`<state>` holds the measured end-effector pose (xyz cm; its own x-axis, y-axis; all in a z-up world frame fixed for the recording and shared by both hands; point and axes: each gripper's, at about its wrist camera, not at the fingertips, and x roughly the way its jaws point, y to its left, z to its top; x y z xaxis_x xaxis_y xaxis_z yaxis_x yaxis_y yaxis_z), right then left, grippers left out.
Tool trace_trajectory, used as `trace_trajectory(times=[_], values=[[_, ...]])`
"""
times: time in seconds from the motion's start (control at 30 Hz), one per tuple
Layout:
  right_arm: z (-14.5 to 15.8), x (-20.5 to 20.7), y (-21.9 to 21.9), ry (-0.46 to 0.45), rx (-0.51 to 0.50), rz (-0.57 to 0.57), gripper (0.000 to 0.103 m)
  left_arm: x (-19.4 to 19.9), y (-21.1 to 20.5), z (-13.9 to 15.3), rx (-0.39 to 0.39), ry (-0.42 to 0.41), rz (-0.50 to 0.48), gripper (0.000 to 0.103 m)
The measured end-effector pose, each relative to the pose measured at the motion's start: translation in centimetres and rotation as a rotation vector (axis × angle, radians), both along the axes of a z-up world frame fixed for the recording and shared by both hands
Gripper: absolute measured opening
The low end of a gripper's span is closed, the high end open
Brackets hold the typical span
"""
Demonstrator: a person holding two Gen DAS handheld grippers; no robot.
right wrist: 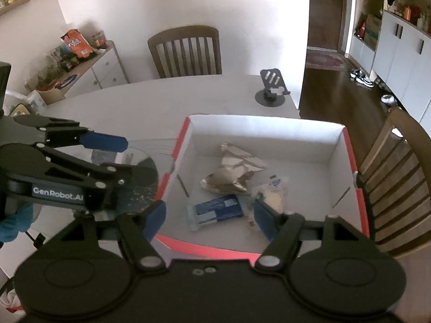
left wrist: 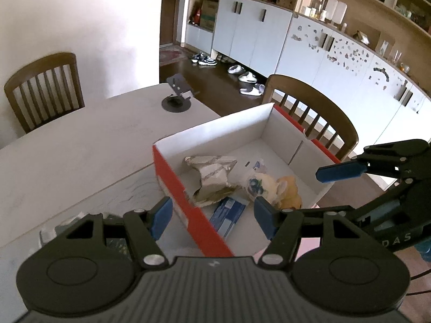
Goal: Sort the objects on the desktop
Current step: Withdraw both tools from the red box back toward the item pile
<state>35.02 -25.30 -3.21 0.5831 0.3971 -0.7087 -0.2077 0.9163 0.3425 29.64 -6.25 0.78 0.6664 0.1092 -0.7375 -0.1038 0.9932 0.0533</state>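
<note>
Both grippers are hanging over a white table (right wrist: 150,102) with nothing in them. The left gripper (left wrist: 212,215) is sitting at the bottom of its own view with its blue pads standing apart, straddling the red near wall of the cardboard box (left wrist: 172,177), not touching anything as far as I can see. The right gripper (right wrist: 208,219) is also gaping fairly wide in the lower middle of its view, empty, hovering above the box's near edge.

Inside the box, roughly centre frame in both views, are a crumpled silvery wrapper (right wrist: 234,172), a blue packet (right wrist: 218,210) lying flat just below it, and a clear bag with something yellowish (left wrist: 272,185) to the right of those. A black phone stand (right wrist: 270,87) is standing on the table in the upper middle, well apart from the box. Wooden chairs (right wrist: 186,51) are lining the far side.
</note>
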Motion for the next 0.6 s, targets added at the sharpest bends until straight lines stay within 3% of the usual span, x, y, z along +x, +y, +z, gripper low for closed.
trace_trajectory(times=[0.2,0.33,0.6], values=[[1.0,-1.3,2.5,-0.041,-0.007,0.015,0.076,-2.9,1.4,0.6,0.004,-0.015,0.007,0.071],[1.5,-1.9,4.1,-0.059,-0.005,0.016,0.079,-4.8,2.1,0.9,0.006,-0.026,0.004,0.083],[2.4,-2.7,7.1,-0.096,0.015,0.012,0.083,-8.3,4.2,1.4,0.017,-0.061,0.025,0.093]])
